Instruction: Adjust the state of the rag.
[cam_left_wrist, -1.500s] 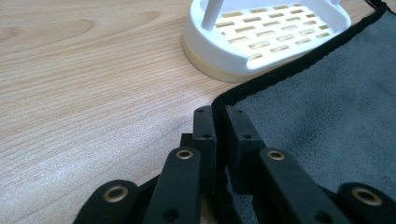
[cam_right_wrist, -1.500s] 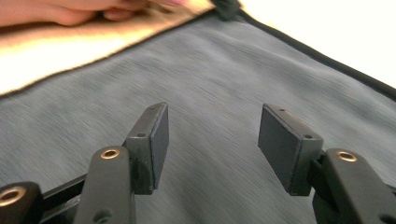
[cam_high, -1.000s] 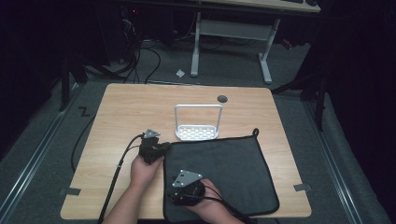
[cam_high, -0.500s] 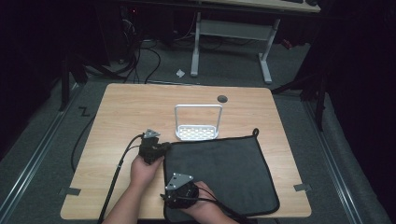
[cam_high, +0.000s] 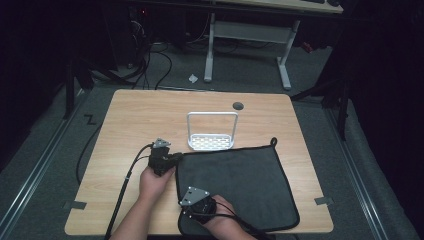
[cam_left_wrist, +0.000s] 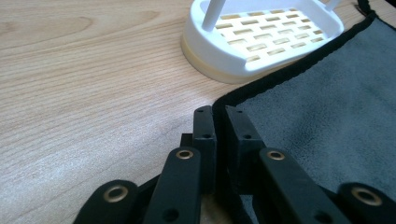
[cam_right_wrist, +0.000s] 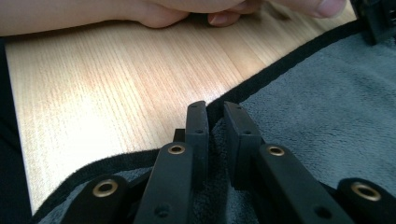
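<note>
High view: grey cloth (cam_high: 235, 182) flat at table's near-right corner. Left gripper (cam_left_wrist: 215, 122) clamped on far-left cloth corner; right gripper (cam_right_wrist: 215, 122) just closing, pinching near-left corner. Both grips set; fold/lift not yet done.

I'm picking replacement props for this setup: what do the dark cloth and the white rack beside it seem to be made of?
The cloth looks like soft grey microfibre or suede-like fabric: matte, fuzzy nap, with a black stitched binding along its edge. The rack looks like moulded white plastic, smooth and slightly glossy, with a slotted base; its upright handle may be plastic or coated metal. Both lie on a table with a light wood-grain surface, probably laminate.
</note>
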